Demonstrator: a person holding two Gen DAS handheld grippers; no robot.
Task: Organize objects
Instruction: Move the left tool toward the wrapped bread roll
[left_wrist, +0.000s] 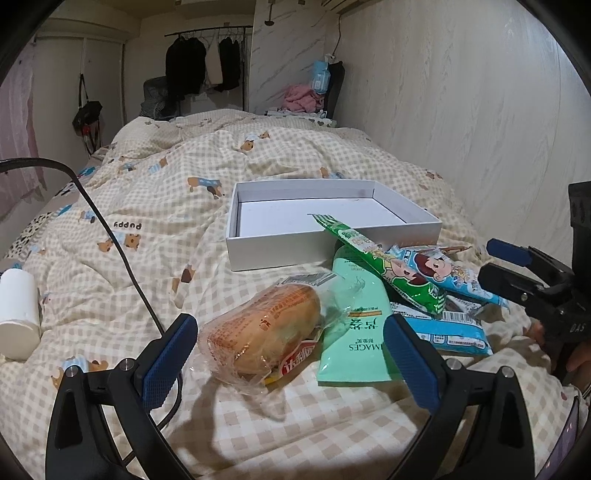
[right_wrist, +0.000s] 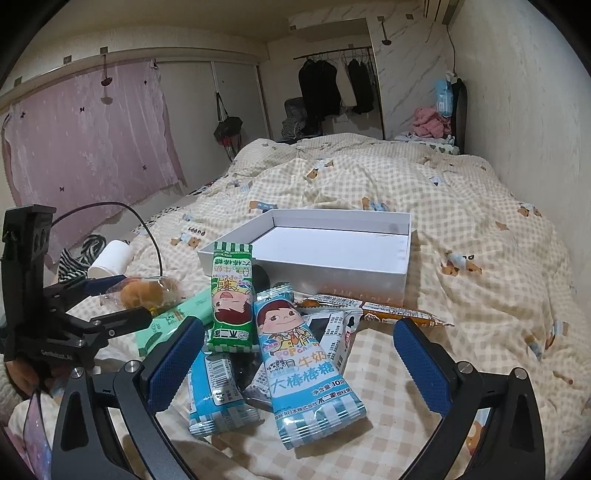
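Start of sorting: snacks piled w/ white box (left_wrist: 332, 240) empty. Left gripper (left_wrist: 291, 354) straddles bread pack (left_wrist: 262, 332), right gripper (right_wrist: 299, 365) over blue candy pack (right_wrist: 303, 365); both wide open, nothing held. Next: close, lift into box.

Snack packets (right_wrist: 310, 354) heaped on quilt (right_wrist: 480, 295) before box (right_wrist: 306, 264); bread (left_wrist: 266, 328) leftmost.

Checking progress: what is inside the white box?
The white box looks empty: bare floor, nothing inside. Its near wall hides a strip of floor. A green packet leans on its rim from outside.
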